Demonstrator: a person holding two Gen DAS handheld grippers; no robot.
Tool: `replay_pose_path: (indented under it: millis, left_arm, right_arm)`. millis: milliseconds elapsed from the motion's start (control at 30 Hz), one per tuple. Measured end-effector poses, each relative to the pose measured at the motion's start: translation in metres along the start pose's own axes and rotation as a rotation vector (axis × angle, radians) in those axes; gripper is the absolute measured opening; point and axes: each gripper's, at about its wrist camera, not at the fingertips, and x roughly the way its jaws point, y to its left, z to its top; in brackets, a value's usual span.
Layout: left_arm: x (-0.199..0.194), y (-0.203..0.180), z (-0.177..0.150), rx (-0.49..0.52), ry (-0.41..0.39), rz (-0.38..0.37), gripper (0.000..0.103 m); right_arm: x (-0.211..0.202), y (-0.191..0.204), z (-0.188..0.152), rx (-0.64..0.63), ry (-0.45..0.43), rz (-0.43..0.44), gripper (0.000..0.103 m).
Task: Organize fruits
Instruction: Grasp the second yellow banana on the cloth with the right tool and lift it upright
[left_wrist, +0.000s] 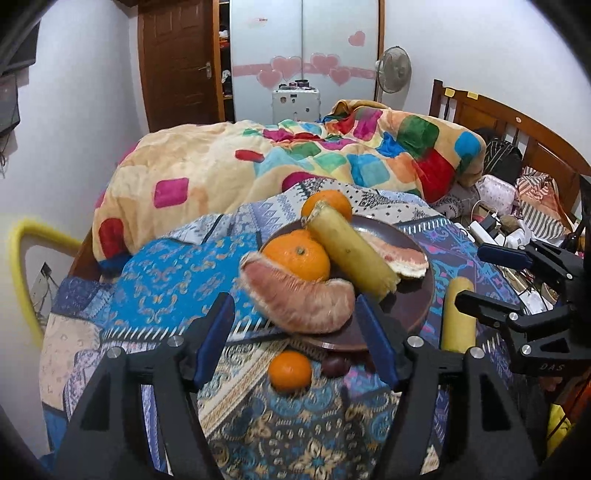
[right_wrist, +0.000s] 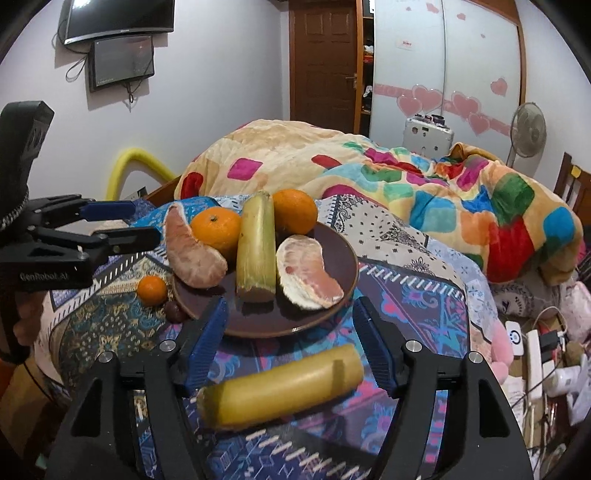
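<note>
So a brown plate (right_wrist: 343, 254) is set on the patterned bedspread (right_wrist: 413, 295), and most of the fruit is already piled on it: two oranges (right_wrist: 216, 230) at the back, a short yellow-green cane stick (right_wrist: 256, 247) laid down the middle between them, and two peeled pomelo wedges, one (right_wrist: 192, 251) hung over the plate's left rim and the other (right_wrist: 308, 273) rested on the right half. A small mandarin (right_wrist: 152, 290) and a dark round fruit (right_wrist: 174, 312), maybe a chestnut, can't really be told, are left off the plate on the cloth just beside its near-left edge. A second cane stick (right_wrist: 280, 387) is left lying on the bedspread in front of the plate, right between the blue pads of the right gripper (right_wrist: 291, 347); the jaws are spread wide and the pads aren't pressed on it, so nothing is gripped there. Same story for the left gripper (left_wrist: 295, 339): its jaws are held apart with the left pomelo wedge (left_wrist: 299, 299) seen just ahead of the fingertips, but no contact is made. In the left wrist view the loose stick (left_wrist: 458, 314) is seen standing off the plate's right side, next to the right gripper's fingers (left_wrist: 502, 254). A rumpled multicoloured blanket (right_wrist: 424, 192) is heaped behind everything.
</note>
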Motion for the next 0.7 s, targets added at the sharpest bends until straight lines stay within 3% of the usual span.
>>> replay_pose_path:
  millis: [133,433,700]
  left_arm:
    - [-0.005,0.009,-0.016,-0.016,0.025,0.013,0.068]
    - [-0.004,0.023,-0.048,-0.044,0.08,0.019,0.068]
    - [0.005,0.026,-0.061,-0.06,0.108,-0.01,0.068]
  right_arm:
    - [0.001,0.005,-0.009,0.001,0.01,-0.01,0.08]
    - [0.02,0.01,-0.023,0.06,0.089,-0.027,0.088]
    - [0.02,0.027,-0.034,-0.065,0.113,-0.137,0.088]
